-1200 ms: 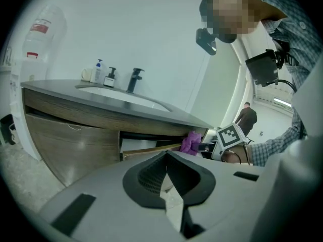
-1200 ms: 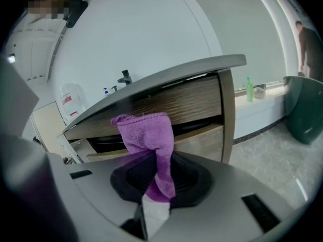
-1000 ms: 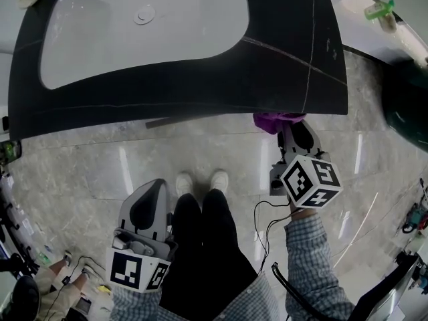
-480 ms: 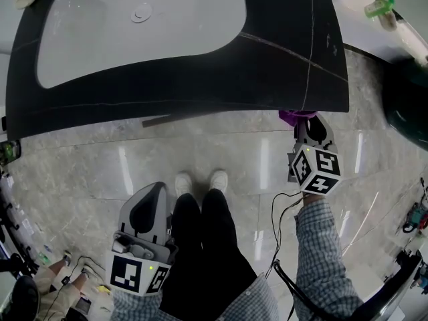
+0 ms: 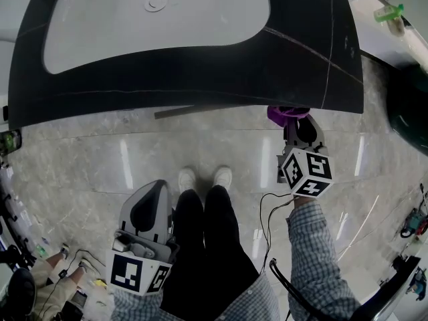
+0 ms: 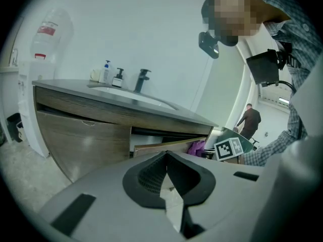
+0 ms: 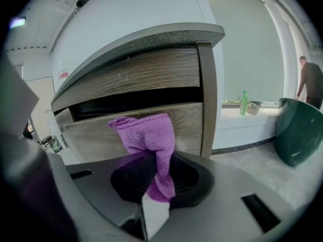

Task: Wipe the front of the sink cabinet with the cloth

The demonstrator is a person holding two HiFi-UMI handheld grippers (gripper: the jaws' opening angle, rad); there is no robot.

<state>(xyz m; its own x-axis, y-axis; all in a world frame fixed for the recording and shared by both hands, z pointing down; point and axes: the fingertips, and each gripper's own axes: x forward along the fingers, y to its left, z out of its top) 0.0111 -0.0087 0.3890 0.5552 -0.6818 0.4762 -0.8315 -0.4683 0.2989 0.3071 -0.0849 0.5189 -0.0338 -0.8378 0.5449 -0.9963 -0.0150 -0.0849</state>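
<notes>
**Cloth shifted left along the cabinet front**

The purple cloth is clamped between the closed jaws of the right gripper. Its free end stands up in front of the lower drawer front of the sink cabinet. Whether it presses on the wood cannot be told.

Against the frame of half a second ago, the cloth is found further left of the right corner of the countertop, and the right gripper has been drawn left with it. The left gripper has been kept low beside the person's left leg, its jaws together with nothing between them.

In the head view the cabinet front is hidden under the countertop's overhang, and only a bunch of purple shows at the edge. The front is shown in the right gripper view alone, as two drawer fronts with a dark gap between them. A faucet and small bottles on the counter are seen only in the left gripper view.

The cloth is a fluffy towelling with a stitched hem. The drawer fronts are of grey-brown wood grain. The countertop is dark and matt, and a smooth white basin is set into it. The floor is of polished, veined grey stone.
</notes>
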